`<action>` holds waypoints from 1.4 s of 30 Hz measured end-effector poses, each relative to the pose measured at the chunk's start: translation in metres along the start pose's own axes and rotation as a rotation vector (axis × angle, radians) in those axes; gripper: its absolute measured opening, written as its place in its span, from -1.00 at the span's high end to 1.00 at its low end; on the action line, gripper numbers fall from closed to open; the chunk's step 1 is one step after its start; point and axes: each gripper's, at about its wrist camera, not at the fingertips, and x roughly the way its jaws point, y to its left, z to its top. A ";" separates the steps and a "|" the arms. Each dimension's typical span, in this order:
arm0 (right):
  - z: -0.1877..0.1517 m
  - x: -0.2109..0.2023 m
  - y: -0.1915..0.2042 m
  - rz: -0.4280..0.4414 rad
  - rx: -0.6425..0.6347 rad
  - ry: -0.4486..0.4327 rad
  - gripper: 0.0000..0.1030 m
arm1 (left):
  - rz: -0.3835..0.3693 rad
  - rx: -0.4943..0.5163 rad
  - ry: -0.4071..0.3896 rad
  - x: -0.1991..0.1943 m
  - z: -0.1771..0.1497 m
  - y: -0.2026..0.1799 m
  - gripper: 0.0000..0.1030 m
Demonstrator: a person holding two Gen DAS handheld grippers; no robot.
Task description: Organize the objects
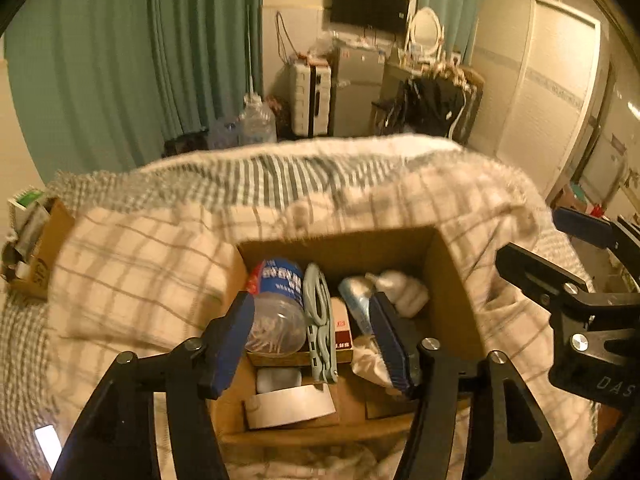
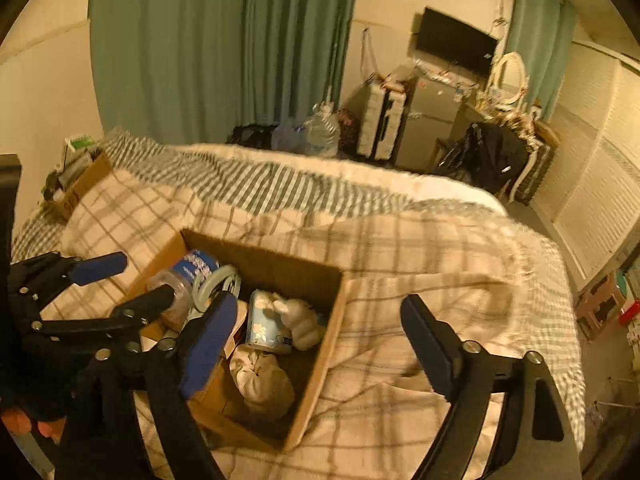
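An open cardboard box [image 1: 452, 280] sits on the bed and holds a clear jar with a blue label [image 1: 278, 304], a grey-green looped strap [image 1: 318, 320], a small red-and-white box [image 1: 342, 328], a light blue packet [image 1: 356, 296] and white cloth bundles [image 1: 404, 290]. My left gripper [image 1: 316, 344] is open above the box, holding nothing. My right gripper [image 2: 320, 344] is open and empty over the box's right edge [image 2: 328, 328]; it also shows in the left wrist view [image 1: 560, 248]. The left gripper shows in the right wrist view [image 2: 128, 280], open over the jar [image 2: 180, 284].
The bed is covered by a checked blanket [image 1: 140, 264]. A second cardboard box [image 1: 44, 248] with cartons stands at the bed's far left. Beyond the bed are water bottles [image 1: 256, 120], a suitcase [image 1: 308, 96], a dresser with mirror [image 1: 424, 32] and a wardrobe [image 1: 544, 92].
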 end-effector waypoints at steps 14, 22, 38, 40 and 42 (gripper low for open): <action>0.014 -0.187 0.005 -0.053 0.034 -0.264 -0.99 | 0.086 0.023 -0.303 -0.178 0.007 0.006 -0.94; -0.039 -0.269 0.023 -0.032 0.048 -0.391 -0.99 | 0.114 0.046 -0.441 -0.250 -0.023 0.006 -1.00; -0.132 -0.210 0.032 -0.158 0.043 -0.448 -0.99 | 0.170 -0.083 -0.531 -0.203 -0.134 0.007 -1.00; -0.138 -0.200 0.040 -0.172 0.030 -0.459 -0.99 | 0.198 -0.101 -0.531 -0.190 -0.147 0.010 -1.00; -0.146 -0.191 0.043 -0.157 0.039 -0.462 -0.99 | 0.186 -0.117 -0.514 -0.180 -0.155 0.016 -1.00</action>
